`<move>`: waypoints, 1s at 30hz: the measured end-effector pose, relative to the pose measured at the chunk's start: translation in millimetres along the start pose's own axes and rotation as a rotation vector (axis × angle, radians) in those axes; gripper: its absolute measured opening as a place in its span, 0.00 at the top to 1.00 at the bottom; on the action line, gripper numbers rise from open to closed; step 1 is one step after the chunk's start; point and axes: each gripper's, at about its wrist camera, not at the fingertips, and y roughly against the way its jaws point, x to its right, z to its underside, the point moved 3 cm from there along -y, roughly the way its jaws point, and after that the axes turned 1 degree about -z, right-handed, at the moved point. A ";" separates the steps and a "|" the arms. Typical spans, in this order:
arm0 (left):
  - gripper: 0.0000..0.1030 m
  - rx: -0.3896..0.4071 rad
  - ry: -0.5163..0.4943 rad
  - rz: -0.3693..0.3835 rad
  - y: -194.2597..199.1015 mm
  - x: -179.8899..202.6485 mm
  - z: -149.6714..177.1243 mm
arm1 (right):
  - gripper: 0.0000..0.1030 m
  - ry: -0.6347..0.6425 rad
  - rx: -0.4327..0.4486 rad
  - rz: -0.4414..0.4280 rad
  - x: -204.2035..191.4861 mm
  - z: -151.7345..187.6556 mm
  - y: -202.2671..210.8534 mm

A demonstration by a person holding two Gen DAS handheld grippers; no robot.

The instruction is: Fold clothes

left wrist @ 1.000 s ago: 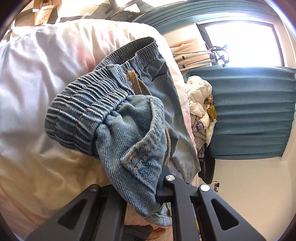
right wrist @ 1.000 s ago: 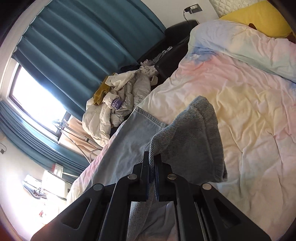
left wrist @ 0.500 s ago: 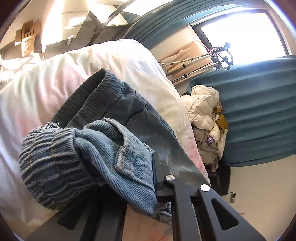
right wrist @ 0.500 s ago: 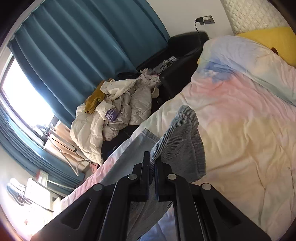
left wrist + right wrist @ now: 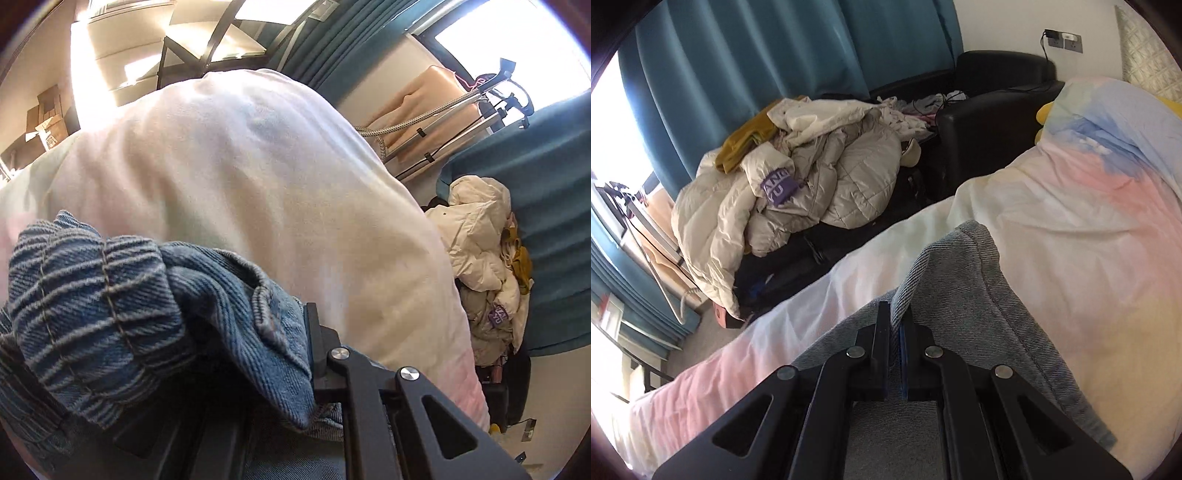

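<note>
Denim jeans bunch over the pastel duvet, pinched in both the right gripper and left gripper, whose jaws are closed on the cloth, the cream jacket heap lying far left.

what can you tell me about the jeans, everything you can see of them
The jeans are light blue, faded denim with a gathered, ribbed elastic waistband and stitched seams. They lie bunched and draped over the pastel duvet on the bed. The left gripper is shut on a thick bundle at the waistband end, which hides one finger. The right gripper is shut on a thin fold with a hemmed edge, and the paler inner side of the fabric shows around it.
</note>
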 end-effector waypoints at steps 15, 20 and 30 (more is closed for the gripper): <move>0.67 0.056 0.004 0.235 85.2 -5.2 29.8 | 0.86 -0.044 -0.009 -0.235 38.6 31.2 54.5; 0.52 0.114 -0.002 0.343 144.1 -17.6 76.9 | 0.83 -0.113 -0.031 -0.274 62.1 53.8 104.3; 0.52 -0.117 0.498 0.417 103.0 -135.2 170.1 | 0.53 -0.411 -0.180 -0.393 132.8 127.4 126.4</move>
